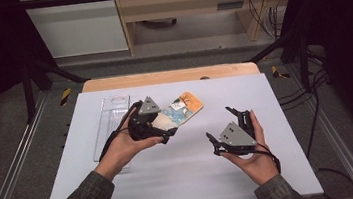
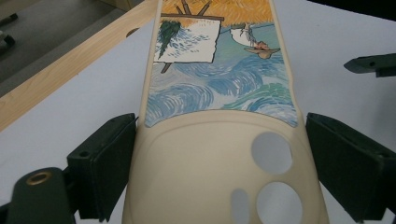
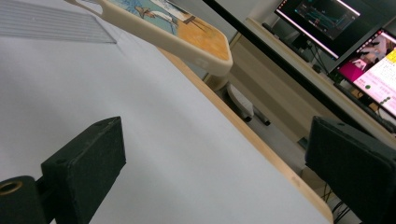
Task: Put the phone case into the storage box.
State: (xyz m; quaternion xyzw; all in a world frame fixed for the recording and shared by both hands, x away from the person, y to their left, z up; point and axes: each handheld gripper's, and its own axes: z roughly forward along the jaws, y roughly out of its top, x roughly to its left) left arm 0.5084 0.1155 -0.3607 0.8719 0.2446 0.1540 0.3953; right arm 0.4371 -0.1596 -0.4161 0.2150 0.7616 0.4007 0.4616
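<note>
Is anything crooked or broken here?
Nothing looks broken or spilled. The painted phone case sits between the left tool's jaws, and in the right gripper view its far end is off the white table. The clear tray lies flat. The right tool is open and empty.

phone case [image 2: 219,154]: in your left gripper view its near end runs off the 6 o'clock edge and its far end off the 12 o'clock edge.
left gripper [image 2: 219,163]: your hand and the grey plate hide the jaws in the high view; whether the pads actually press the case sides cannot be told.
clear plastic tray [image 1: 111,122]: your left forearm covers its 6 o'clock end in the high view.
right gripper [image 3: 219,172]: both jaws are cut by the 6 o'clock edge of your right gripper view.
monitors [image 3: 345,32]: cropped at 2 o'clock; screen content too blurred to read.
</note>
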